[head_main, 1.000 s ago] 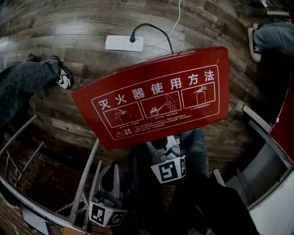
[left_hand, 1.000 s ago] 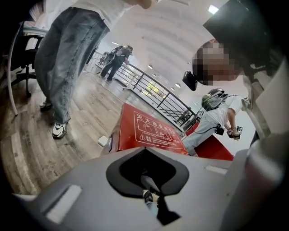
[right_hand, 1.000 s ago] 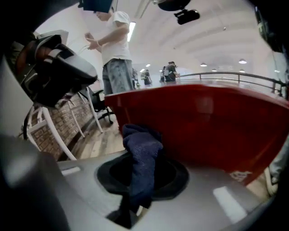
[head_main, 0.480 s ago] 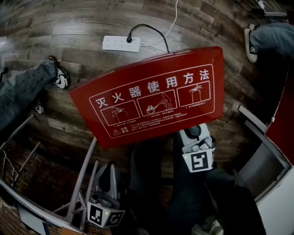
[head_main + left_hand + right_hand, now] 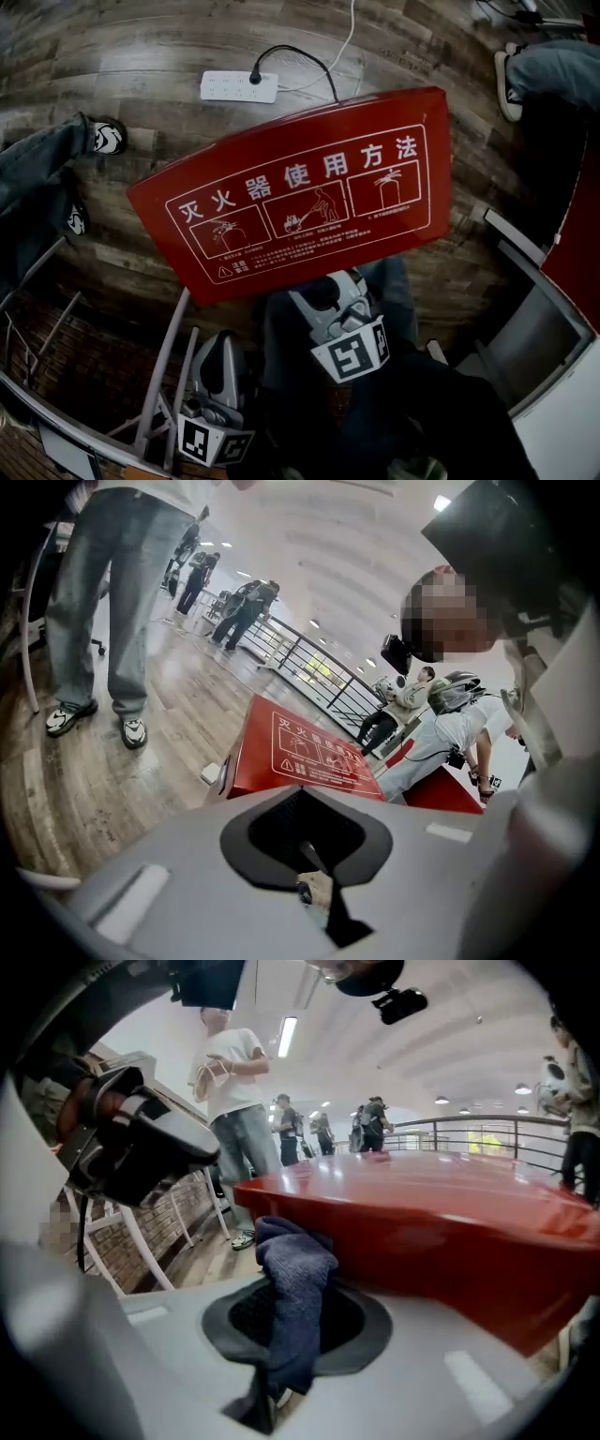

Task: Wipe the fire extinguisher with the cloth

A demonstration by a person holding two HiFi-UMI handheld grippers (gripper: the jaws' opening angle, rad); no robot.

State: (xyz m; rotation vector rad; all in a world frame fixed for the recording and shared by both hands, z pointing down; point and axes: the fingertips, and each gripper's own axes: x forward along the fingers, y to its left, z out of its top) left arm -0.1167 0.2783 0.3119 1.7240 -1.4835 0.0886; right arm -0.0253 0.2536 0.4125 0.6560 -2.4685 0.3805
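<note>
Right tool (image 5: 330, 298) clamping cloth (image 5: 292, 1288), red extinguisher cabinet (image 5: 309, 187) ahead, power strip (image 5: 239, 87) beyond

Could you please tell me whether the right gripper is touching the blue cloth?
Touching. The right gripper view shows the right gripper with its jaws closed on the blue cloth. The cloth is pinched between the dark pads and bunches up beyond them.

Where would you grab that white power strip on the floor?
Grip the power strip across its narrow width, coming straight down from above. It lies flat on the floor, so probably only its long side edges offer a hold. Choose its left half in the head view, clear of the black plug.
</note>
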